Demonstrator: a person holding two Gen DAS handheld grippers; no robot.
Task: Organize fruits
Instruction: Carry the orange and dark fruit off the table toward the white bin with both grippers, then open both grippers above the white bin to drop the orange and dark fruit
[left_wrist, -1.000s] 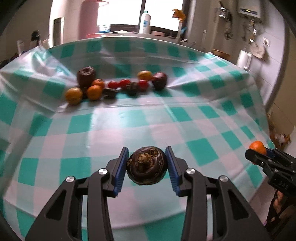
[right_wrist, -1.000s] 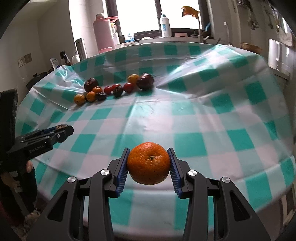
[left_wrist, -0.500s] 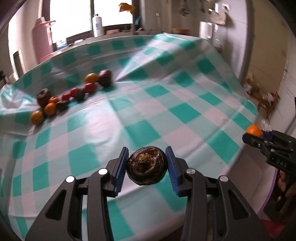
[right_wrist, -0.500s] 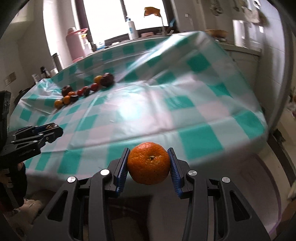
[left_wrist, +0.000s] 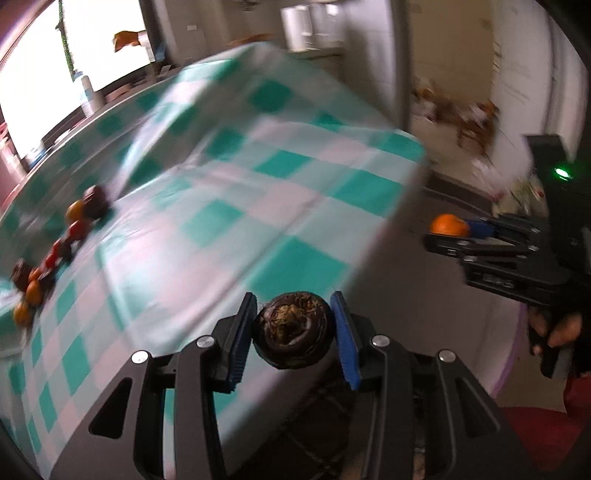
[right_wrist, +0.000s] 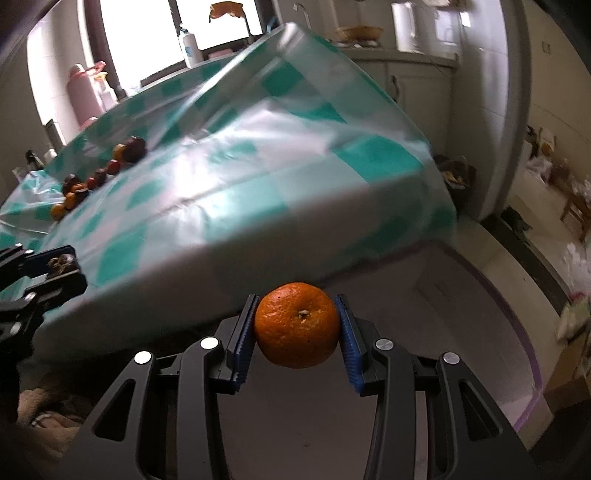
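My left gripper (left_wrist: 294, 329) is shut on a dark brown, wrinkled round fruit (left_wrist: 293, 330), held just past the near corner of the checked table (left_wrist: 236, 192). My right gripper (right_wrist: 298, 329) is shut on an orange mandarin (right_wrist: 297, 329), held off the table's edge above the floor. In the left wrist view the right gripper (left_wrist: 448, 227) shows at the right with the mandarin (left_wrist: 447, 224) in it. The left gripper (right_wrist: 61, 264) shows at the left edge of the right wrist view. A row of fruits (left_wrist: 51, 254) lies far back on the table, seen blurred; the same row (right_wrist: 98, 175) shows in the right wrist view.
The green-and-white checked tablecloth (right_wrist: 236, 173) hangs over the table's near edge. A pale floor (right_wrist: 461, 332) with a purple line lies to the right. A pink flask (right_wrist: 83, 98) and a white bottle (right_wrist: 190, 46) stand by the window. Cluttered things (left_wrist: 465, 114) lie on the far floor.
Both grippers have swung away from the table toward its near right corner and rolled, each keeping its fruit. The fruit row has shrunk toward the left; floor now fills the right wrist view's lower part.
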